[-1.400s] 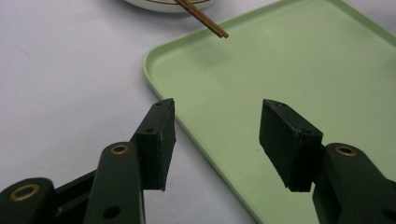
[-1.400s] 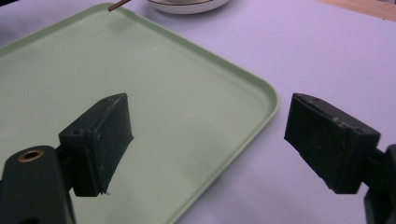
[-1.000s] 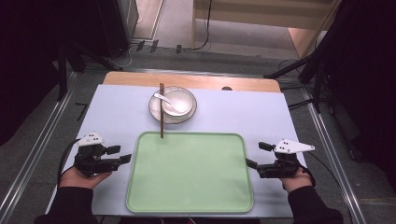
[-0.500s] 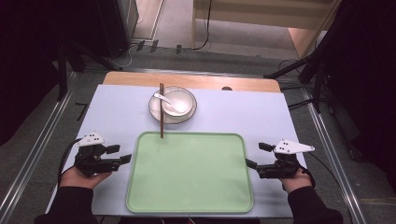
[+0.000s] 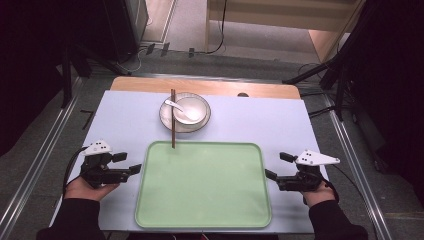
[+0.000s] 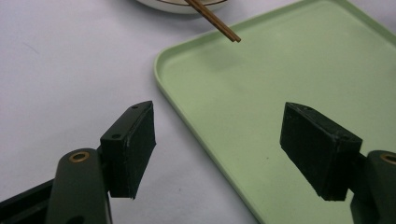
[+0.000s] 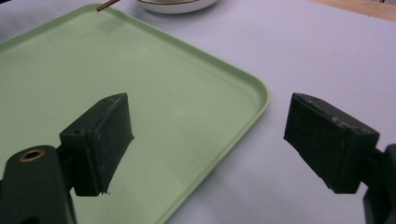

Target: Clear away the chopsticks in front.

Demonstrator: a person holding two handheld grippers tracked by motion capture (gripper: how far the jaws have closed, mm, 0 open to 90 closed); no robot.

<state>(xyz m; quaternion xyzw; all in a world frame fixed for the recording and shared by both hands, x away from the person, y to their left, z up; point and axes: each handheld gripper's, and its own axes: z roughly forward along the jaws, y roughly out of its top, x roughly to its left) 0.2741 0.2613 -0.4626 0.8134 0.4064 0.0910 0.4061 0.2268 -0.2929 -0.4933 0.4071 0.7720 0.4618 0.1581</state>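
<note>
My left gripper [image 5: 127, 163] and right gripper [image 5: 276, 166], both spread wide, flank the green tray [image 5: 204, 220] at lower centre; chopsticks [image 5: 173, 119] lie across the bowl [image 5: 198, 106] above it

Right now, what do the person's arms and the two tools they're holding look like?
Both forearms wear dark sleeves. The left tool and right tool share one build: a black body topped by a pale grey three-cornered plate, with a thin dark cable trailing behind. In the gripper views each has two black, blocky jaws with flat faces, and a brass-coloured ring is set in the arm behind a jaw.
</note>
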